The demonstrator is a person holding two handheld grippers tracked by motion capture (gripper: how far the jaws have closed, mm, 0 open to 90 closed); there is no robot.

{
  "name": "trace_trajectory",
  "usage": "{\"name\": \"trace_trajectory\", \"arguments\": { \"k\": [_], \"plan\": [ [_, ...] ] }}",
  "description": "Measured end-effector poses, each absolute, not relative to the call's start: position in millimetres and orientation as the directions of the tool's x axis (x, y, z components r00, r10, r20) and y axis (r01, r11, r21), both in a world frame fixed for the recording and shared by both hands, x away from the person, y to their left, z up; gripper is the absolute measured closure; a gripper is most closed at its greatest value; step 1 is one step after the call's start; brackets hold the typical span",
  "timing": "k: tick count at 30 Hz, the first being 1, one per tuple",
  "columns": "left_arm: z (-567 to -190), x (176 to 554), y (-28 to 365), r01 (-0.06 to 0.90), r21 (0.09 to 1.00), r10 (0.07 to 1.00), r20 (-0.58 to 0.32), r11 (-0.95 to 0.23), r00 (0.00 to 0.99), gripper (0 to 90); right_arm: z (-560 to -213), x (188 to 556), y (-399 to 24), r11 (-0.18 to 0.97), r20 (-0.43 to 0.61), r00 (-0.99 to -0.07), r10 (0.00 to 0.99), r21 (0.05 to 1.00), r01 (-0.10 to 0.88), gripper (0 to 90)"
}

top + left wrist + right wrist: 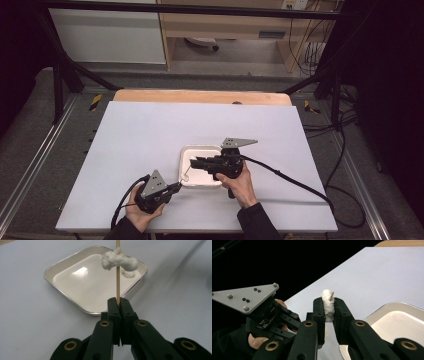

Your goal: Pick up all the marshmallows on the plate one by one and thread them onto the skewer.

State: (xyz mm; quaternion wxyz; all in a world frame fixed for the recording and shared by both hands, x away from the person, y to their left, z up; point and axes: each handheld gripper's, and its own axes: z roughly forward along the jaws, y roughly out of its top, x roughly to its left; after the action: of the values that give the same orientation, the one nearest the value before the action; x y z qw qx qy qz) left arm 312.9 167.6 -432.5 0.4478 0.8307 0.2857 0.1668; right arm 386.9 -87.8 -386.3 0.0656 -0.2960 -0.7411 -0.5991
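Here, on the left, the left gripper (176,187) is clamped tight on the base of a thin wooden skewer (117,272) that reaches out over the white tray (65,262). A white cotton-like lump (119,260) sits threaded partway along the stick, and another bit (128,273) lies in the tray's far corner. To the right, the right gripper (329,308) pinches a white lump (328,305) at the skewer's tip. Pushing off-axis could, I judge, snap the thin stick or tear the soft lump; a loose pinch could drop it beside the tray.

Both claws clamped: left claw (176,187) low, right claw (196,162) level.
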Motion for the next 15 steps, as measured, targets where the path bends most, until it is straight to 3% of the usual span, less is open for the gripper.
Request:
{"name": "trace_trajectory", "arguments": {
  "k": [15],
  "plan": [
    [-432.7,312.9,168.2,0.324,0.837,0.624,0.027,-0.442,0.781,89.0,-390.6,386.1,-86.3,0.119,0.452,-0.816,0.360,0.845,0.521,82.1]
  ]
}}
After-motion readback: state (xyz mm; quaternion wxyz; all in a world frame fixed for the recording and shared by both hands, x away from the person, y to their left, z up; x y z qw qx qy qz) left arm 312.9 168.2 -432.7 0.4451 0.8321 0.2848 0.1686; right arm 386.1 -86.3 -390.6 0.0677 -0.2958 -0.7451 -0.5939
